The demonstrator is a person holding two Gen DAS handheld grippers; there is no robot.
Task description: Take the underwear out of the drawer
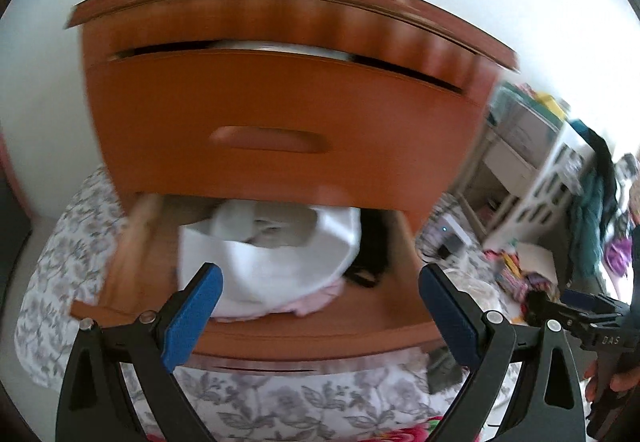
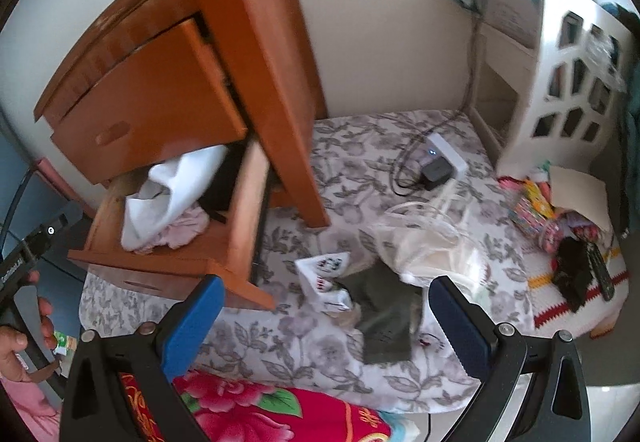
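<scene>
The white underwear (image 1: 272, 262) lies bunched in the open lower drawer (image 1: 276, 326), apparently just beyond the left gripper (image 1: 320, 312), whose fingers stand spread and empty; the right gripper (image 2: 326, 322), likewise spread, holds nothing.

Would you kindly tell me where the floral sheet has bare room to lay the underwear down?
Free: floral sheet between orange wooden cabinet and dark green cloth. Crowded: around the clear plastic bag and black charger.
</scene>
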